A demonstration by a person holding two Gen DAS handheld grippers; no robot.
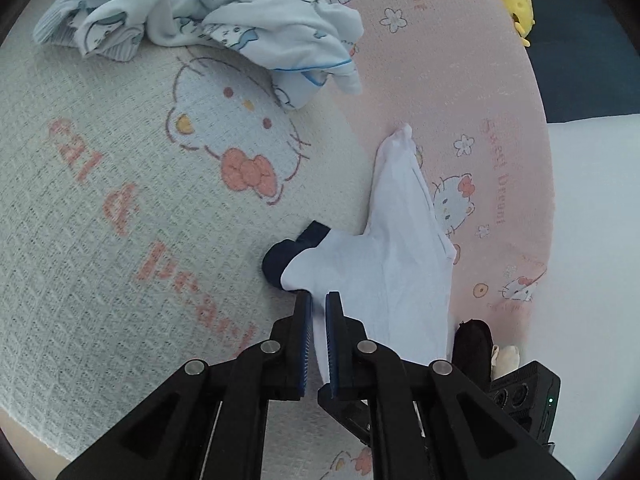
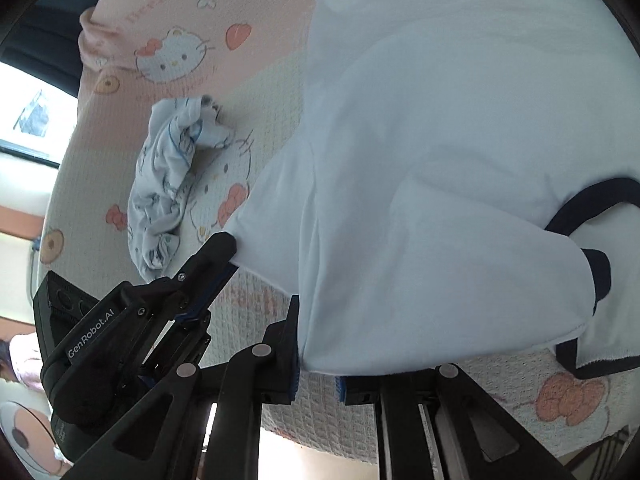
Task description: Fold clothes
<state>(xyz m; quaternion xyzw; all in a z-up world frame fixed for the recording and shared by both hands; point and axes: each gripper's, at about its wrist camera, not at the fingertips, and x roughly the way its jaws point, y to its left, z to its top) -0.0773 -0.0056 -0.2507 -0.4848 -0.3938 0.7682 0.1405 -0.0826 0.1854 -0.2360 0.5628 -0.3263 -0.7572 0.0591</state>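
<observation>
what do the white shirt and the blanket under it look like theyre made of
White shirt: soft knit, probably cotton jersey, matte; it drapes in smooth folds, with dark trim at the edges.
Blanket: woven cotton-like cloth, matte; a waffle grid texture shows, printed with cartoon cats.

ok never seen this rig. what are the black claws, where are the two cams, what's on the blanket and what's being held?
No robot arm here: a person holds a two-finger tool in each hand, and each tool carries a fisheye camera looking along its fingers.

In the left wrist view, the left tool is shut on an edge of a white T-shirt with navy trim, which hangs lifted off the cartoon-cat blanket.

In the right wrist view, the right tool is shut on another part of the same T-shirt; the left tool also shows there from outside, pinching a corner.

Also on the blanket: a crumpled pale blue printed garment. A yellow plush toy sits beyond the blanket's edge.
</observation>
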